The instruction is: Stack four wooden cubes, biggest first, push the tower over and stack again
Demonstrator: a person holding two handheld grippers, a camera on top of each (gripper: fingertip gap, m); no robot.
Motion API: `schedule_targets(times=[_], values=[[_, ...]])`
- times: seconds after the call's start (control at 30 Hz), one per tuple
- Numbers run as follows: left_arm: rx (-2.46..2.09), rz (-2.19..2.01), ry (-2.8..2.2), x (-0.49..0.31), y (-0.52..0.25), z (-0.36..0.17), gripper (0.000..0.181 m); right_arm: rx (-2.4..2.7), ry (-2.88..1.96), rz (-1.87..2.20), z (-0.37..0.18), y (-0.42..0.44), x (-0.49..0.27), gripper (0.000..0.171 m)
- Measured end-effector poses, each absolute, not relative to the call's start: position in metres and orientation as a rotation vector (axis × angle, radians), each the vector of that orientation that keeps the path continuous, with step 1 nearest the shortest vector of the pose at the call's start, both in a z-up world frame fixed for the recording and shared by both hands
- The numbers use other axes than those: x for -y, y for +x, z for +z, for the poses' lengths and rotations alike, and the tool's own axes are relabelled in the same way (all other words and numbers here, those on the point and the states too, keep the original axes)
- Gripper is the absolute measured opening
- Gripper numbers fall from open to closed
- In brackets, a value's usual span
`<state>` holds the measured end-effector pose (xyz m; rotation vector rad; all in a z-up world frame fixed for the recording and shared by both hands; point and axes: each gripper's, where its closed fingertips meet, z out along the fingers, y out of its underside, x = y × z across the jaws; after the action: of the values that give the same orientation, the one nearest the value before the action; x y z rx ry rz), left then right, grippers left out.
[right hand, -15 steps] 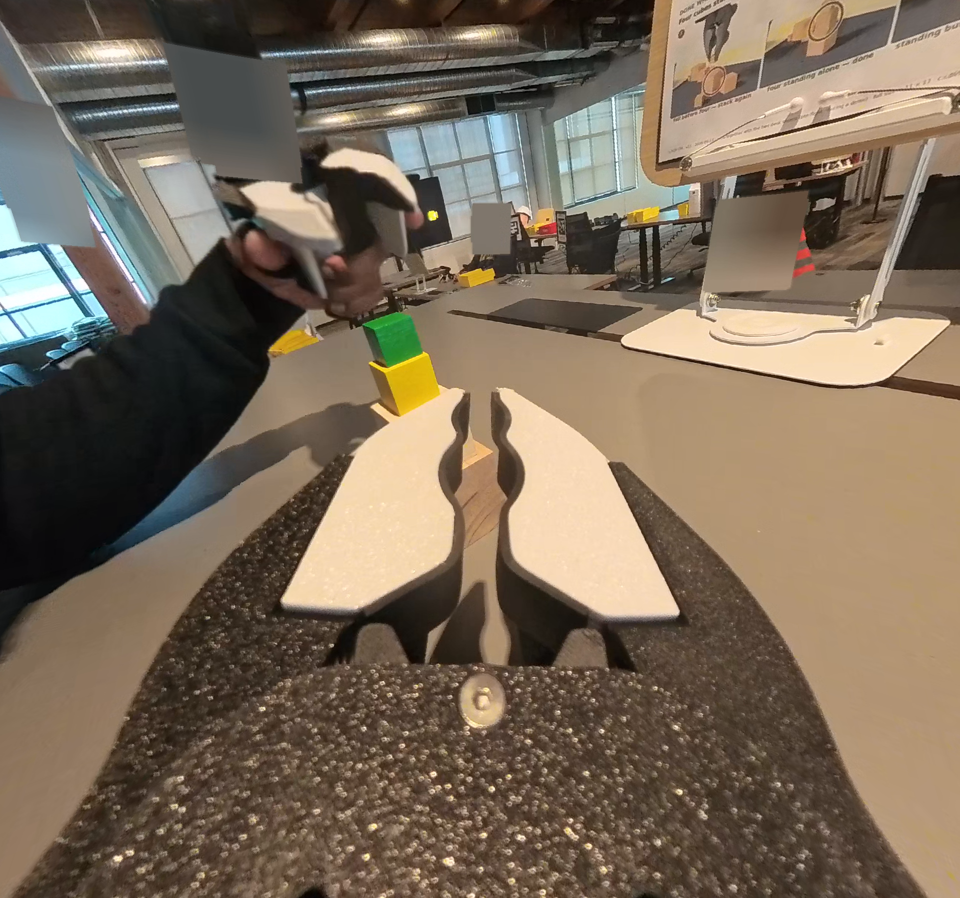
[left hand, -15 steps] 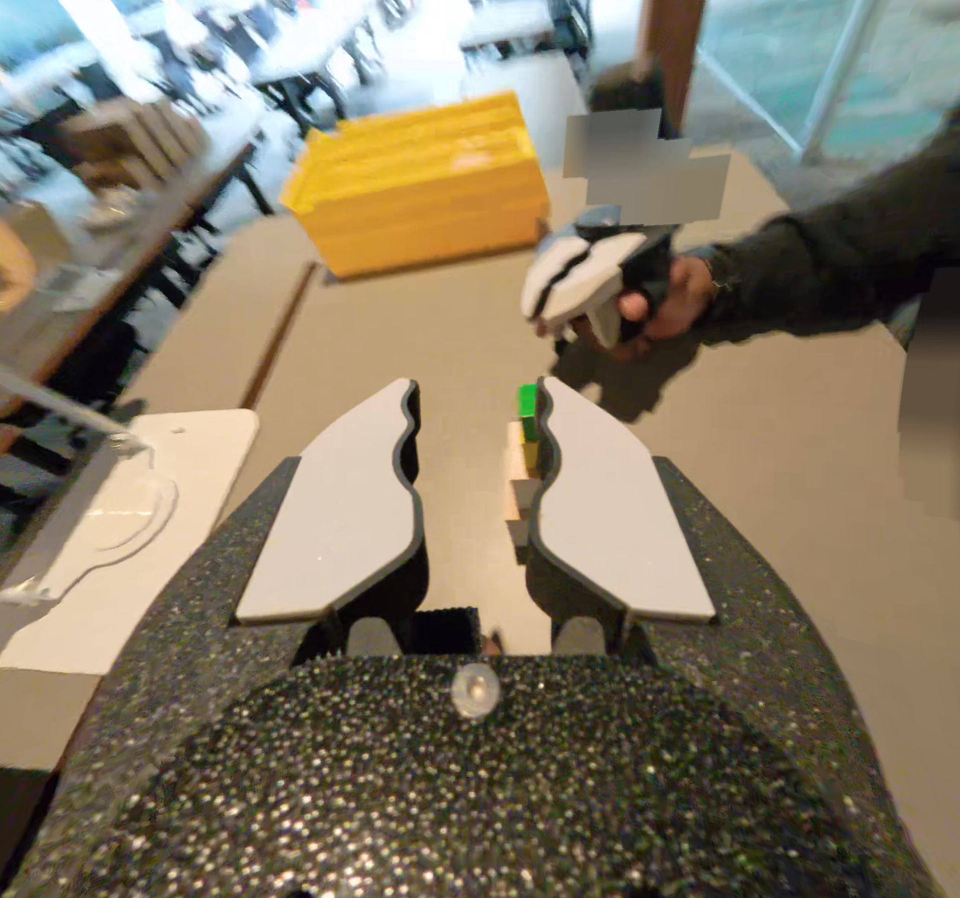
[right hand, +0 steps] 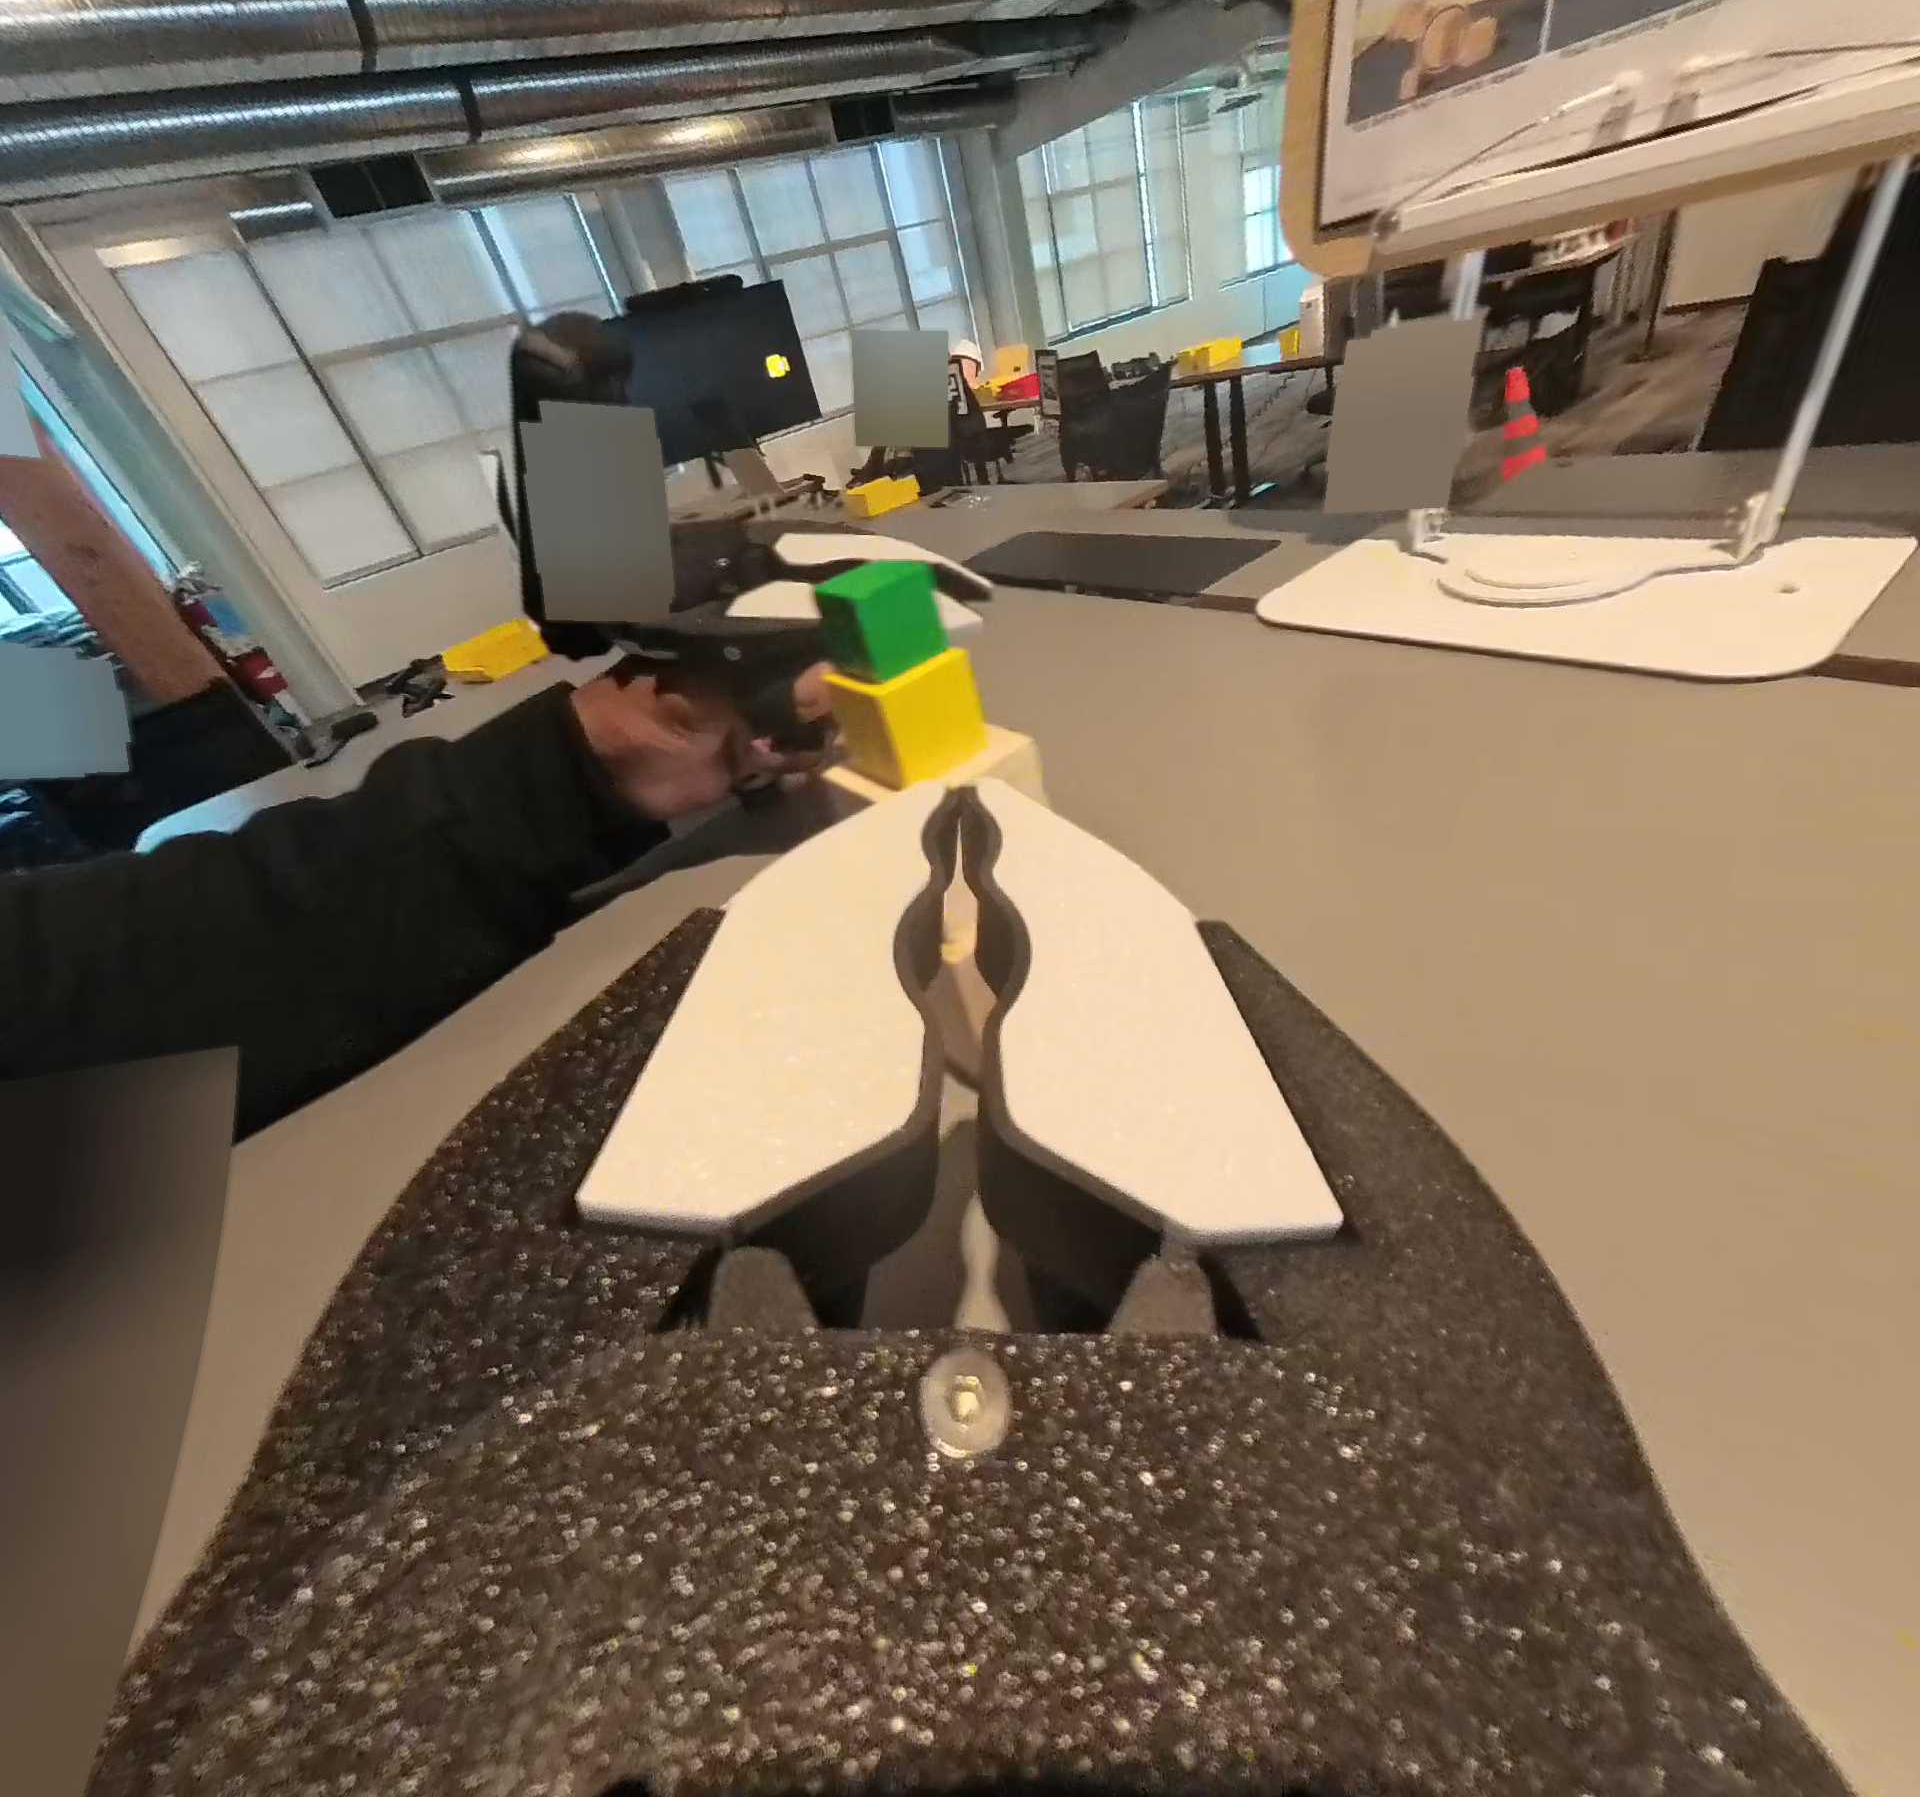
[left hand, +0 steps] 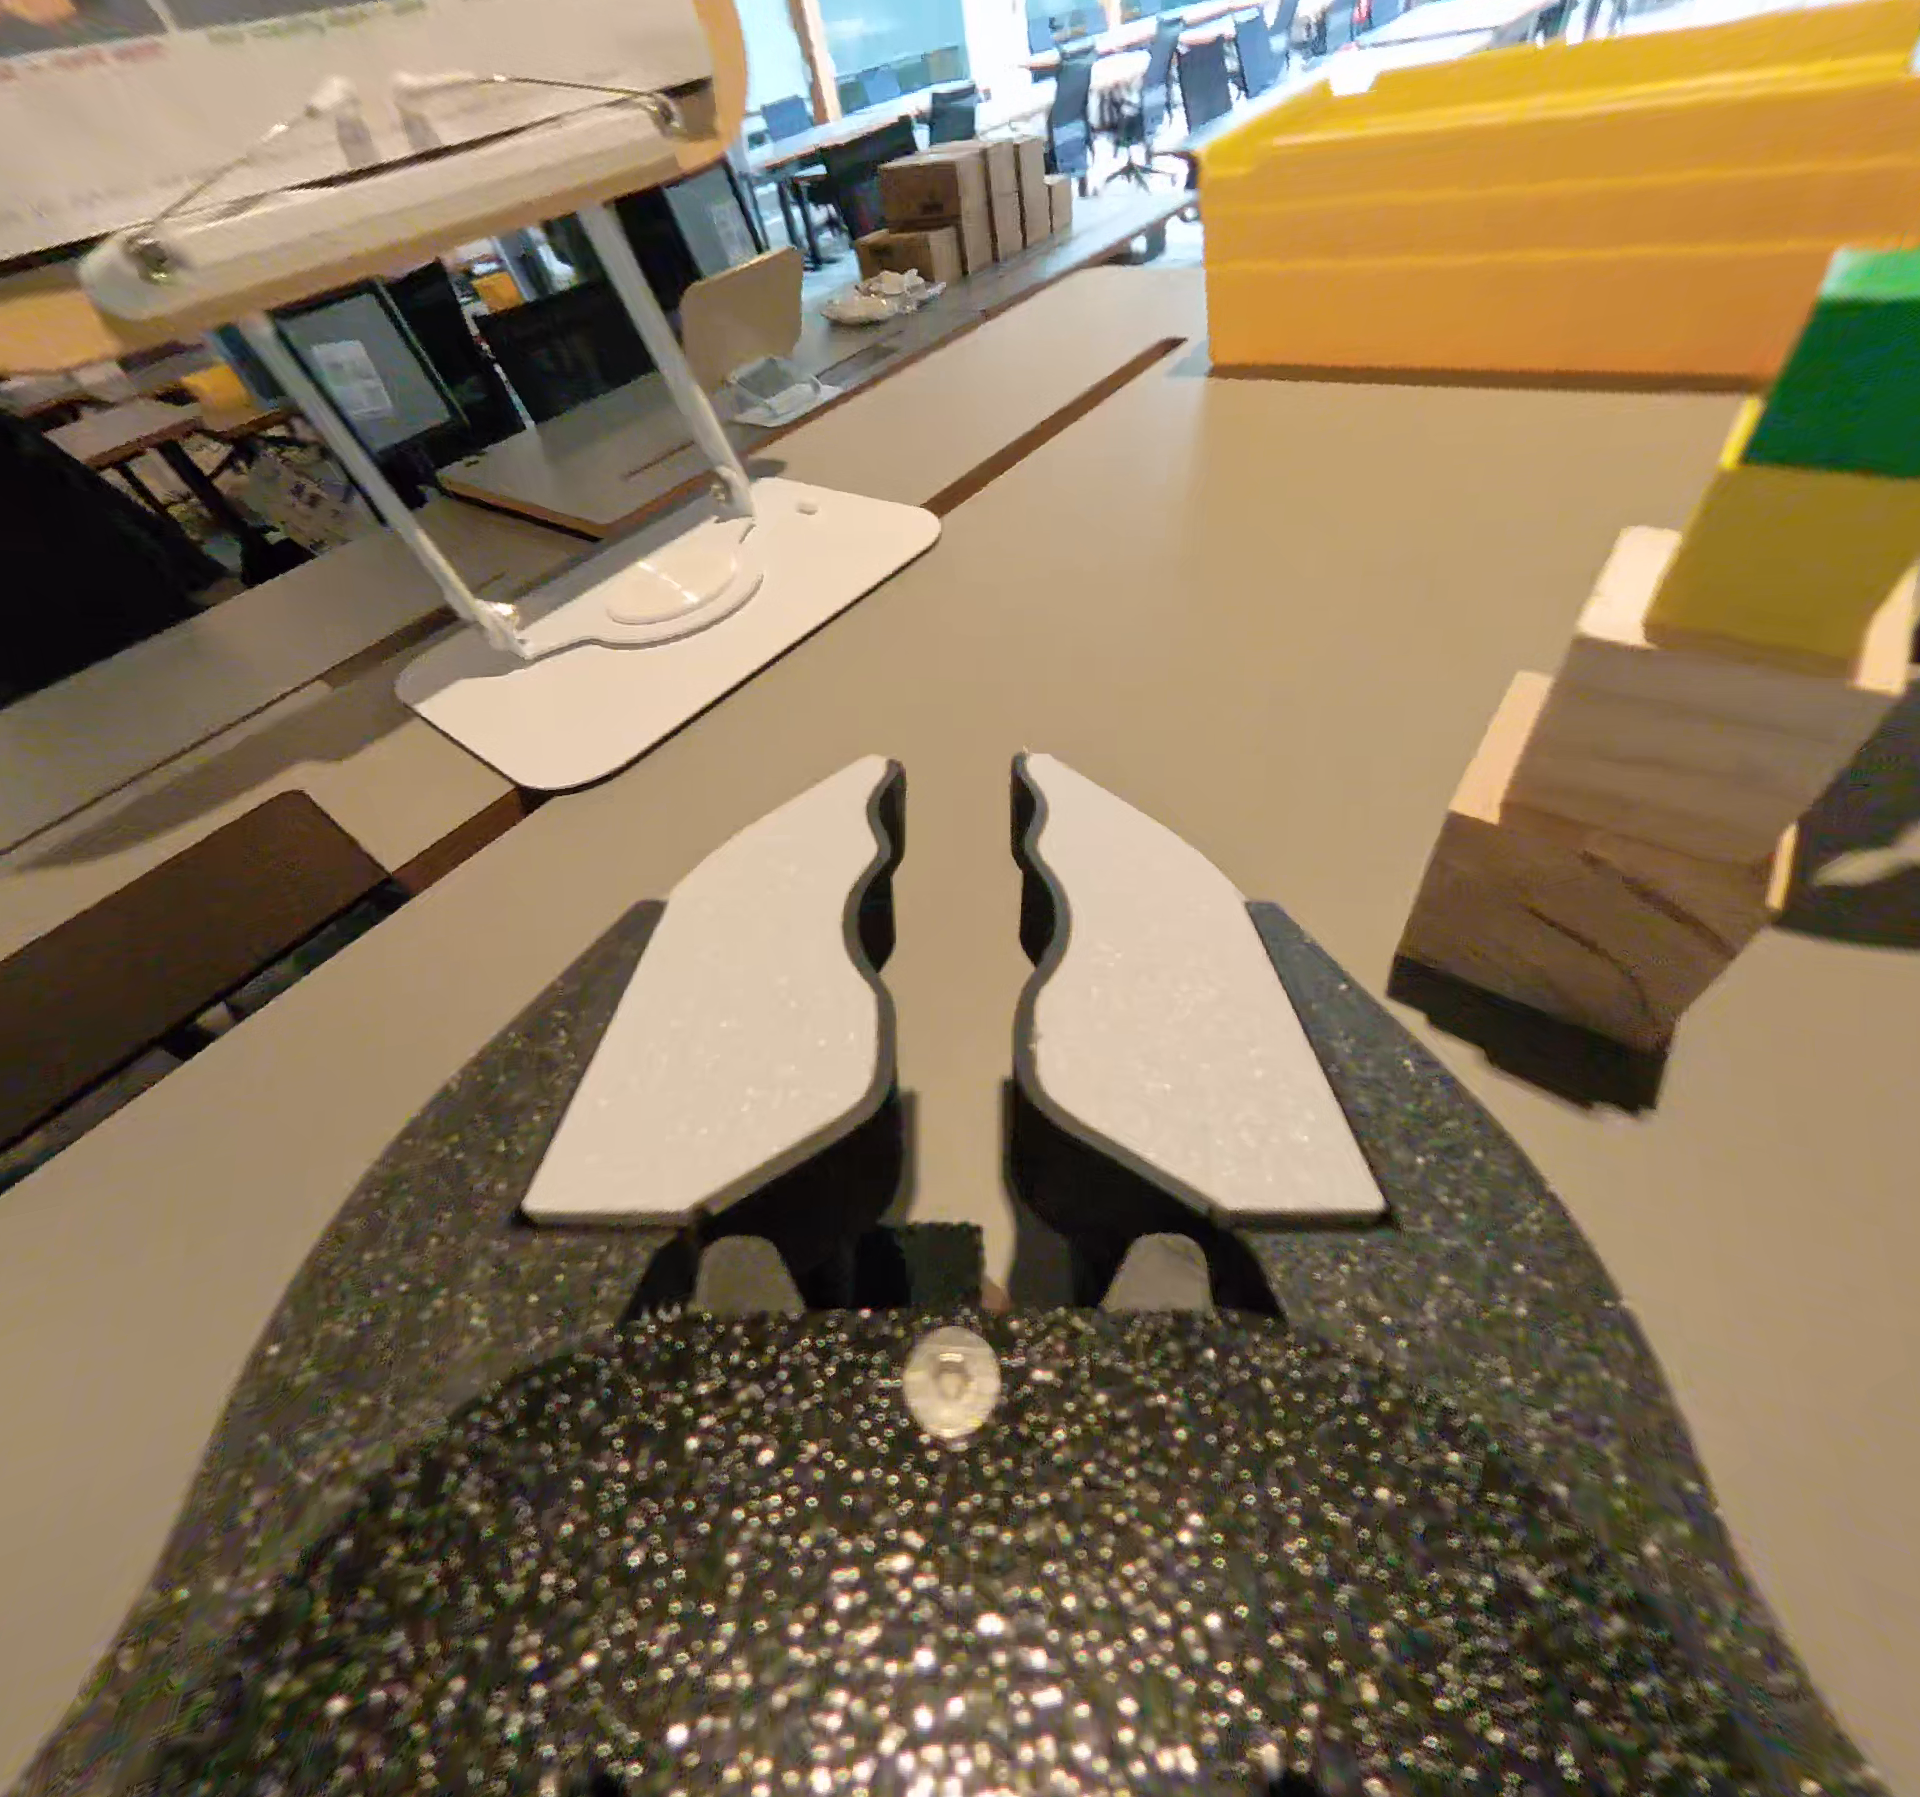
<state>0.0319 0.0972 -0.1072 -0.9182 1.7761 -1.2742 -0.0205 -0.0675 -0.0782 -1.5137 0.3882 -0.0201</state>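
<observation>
Nearest in the left wrist view, the left gripper [left hand: 958,791] sits low over the grey table [left hand: 1195,604], its two white fingers parted by a narrow gap with nothing between them. To its right, near the fingers but not touching them, stands the tower of four cubes: a large bare wooden cube [left hand: 1579,926] on the table, a smaller pale wooden cube [left hand: 1704,739] on it, a yellow cube [left hand: 1787,573] on that, and a green cube [left hand: 1860,376] on top. Each cube sits slightly askew on the one below. Farther off to the left stands a white document stand [left hand: 675,594] holding an instruction sheet [left hand: 312,2], and behind the tower lies a stack of yellow bins [left hand: 1538,220].

In the right wrist view, the right gripper [right hand: 964,807] points at the same tower from close by, its white fingertips pressed together and gripping nothing. The tips cover the lower cubes; I cannot tell whether they touch the wood. Above them show the yellow cube [right hand: 914,713] and green cube [right hand: 883,620], upright. Just behind the tower, the person's hand [right hand: 675,739] in a dark sleeve [right hand: 312,895] holds the left gripper [right hand: 914,594]. Beyond lie the document stand [right hand: 1579,604] and an open office.
</observation>
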Motion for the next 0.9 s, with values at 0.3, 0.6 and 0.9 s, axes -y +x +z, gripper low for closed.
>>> schedule_targets(times=[0.3, 0.6, 0.9], values=[[-1.882, -1.131, -0.906, -0.089, 0.036, -0.124, 0.019, -0.388, -1.707, -0.316, -0.099, -0.06, 0.02, 0.0], [-1.827, -1.187, -0.893, -0.092, 0.033, -0.116, 0.019, -0.5, -1.748, -0.471, -0.106, -0.054, -0.012, 0.0], [-1.838, -1.219, -0.919, -0.092, 0.034, -0.116, 0.019, -0.641, -1.722, -0.538, -0.107, -0.03, 0.013, 0.0]])
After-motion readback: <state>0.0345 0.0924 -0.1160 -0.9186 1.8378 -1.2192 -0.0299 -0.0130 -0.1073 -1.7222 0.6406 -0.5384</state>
